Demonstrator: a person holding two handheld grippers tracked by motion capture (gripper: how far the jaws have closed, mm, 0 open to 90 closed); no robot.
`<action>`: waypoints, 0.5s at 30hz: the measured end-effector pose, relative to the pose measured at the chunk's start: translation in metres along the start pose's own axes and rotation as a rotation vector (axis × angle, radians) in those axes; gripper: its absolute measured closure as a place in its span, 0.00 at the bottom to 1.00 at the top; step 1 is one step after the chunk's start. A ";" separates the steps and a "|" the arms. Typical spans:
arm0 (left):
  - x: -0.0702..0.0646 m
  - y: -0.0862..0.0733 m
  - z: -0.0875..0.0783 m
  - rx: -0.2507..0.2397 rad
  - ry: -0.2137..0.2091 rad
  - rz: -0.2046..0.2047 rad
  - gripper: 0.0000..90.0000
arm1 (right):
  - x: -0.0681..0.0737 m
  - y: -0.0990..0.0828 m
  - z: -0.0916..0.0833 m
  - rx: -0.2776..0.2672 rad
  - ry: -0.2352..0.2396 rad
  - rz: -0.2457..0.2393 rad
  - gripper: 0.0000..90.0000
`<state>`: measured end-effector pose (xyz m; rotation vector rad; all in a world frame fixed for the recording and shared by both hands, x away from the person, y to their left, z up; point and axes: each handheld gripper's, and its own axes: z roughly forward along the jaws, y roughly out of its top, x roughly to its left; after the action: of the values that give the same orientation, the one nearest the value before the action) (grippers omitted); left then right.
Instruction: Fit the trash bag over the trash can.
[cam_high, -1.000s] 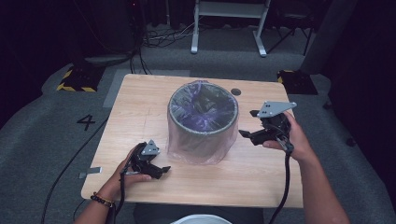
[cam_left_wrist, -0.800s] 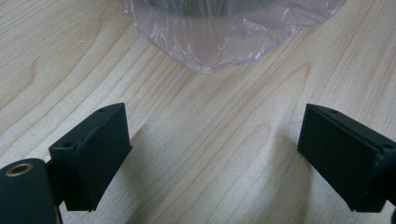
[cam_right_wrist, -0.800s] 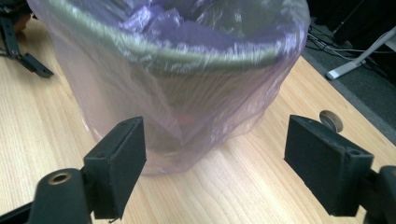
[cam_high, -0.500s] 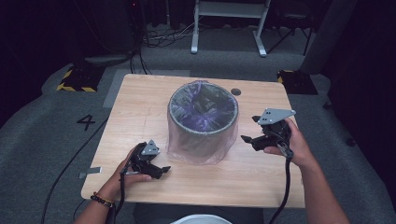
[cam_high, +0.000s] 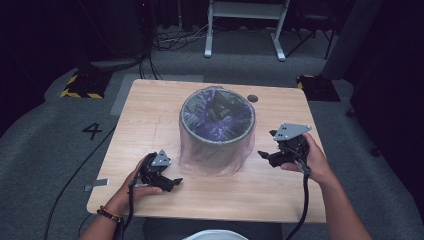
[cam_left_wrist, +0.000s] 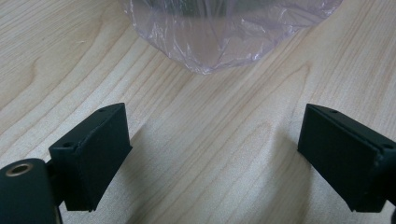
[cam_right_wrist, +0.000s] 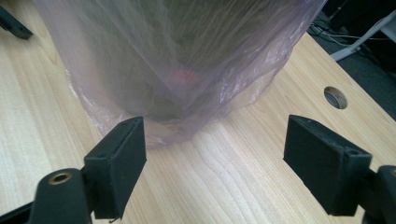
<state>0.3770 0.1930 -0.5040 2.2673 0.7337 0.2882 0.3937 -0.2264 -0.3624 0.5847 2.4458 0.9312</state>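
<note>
Both grippers stand with their black jaws wide apart and nothing between them; the left gripper (cam_high: 172, 181) sits low near the front edge of the table, its jaws aimed at the bin, while the right gripper (cam_high: 265, 156) is held just off the bin's right side, its grey three-cornered plate on top. From largest to smallest: the pale rectangular wooden table (cam_high: 150, 120) carries everything; at its middle stands the round grey bin (cam_high: 217, 131), upright, lined with a thin translucent purple plastic bag (cam_high: 187, 157) that is folded over the rim and hangs down the outside to the tabletop; the bag's loose hem spreads in wrinkles on the wood. In the left gripper view the hem (cam_left_wrist: 205, 51) lies ahead of the open jaws, apart from them, with bare wood between; in the right gripper view the draped bag (cam_right_wrist: 187, 70) hangs close in front, its lower edge just behind the left-hand jaw, though I cannot tell whether that jaw touches it; a small round hole in the tabletop (cam_right_wrist: 335, 97) shows past the other jaw.
</note>
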 end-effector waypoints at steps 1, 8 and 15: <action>0.000 0.000 0.000 0.000 0.000 0.000 0.10 | 0.001 -0.001 0.001 -0.002 -0.007 -0.002 0.24; 0.000 0.000 0.000 0.000 0.000 0.000 0.10 | 0.007 -0.012 0.008 0.018 -0.041 -0.022 0.24; 0.000 0.000 0.000 0.000 0.000 0.000 0.10 | 0.013 -0.022 0.016 0.035 -0.039 -0.028 0.24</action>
<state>0.3770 0.1930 -0.5040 2.2672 0.7337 0.2881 0.3871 -0.2266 -0.3916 0.5740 2.4333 0.8596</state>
